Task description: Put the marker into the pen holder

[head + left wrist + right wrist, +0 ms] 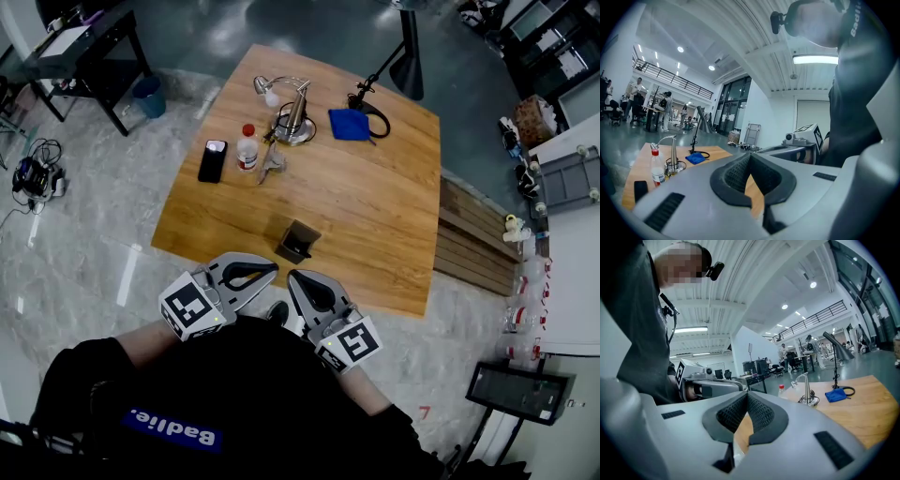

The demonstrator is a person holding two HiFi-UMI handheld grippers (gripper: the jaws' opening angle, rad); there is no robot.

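Where the table [375, 216] edge runs nearest, the pen holder [297, 241] stands close.

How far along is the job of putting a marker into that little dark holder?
Just the start, it seems. Done: nothing; no marker shows sticking out of the small dark pen holder near the wooden table's front edge. In hand: nothing; the left gripper and right gripper sit by the person's body, jaws shut and empty. Left: finding, picking up and dropping in the marker, which I cannot spot.
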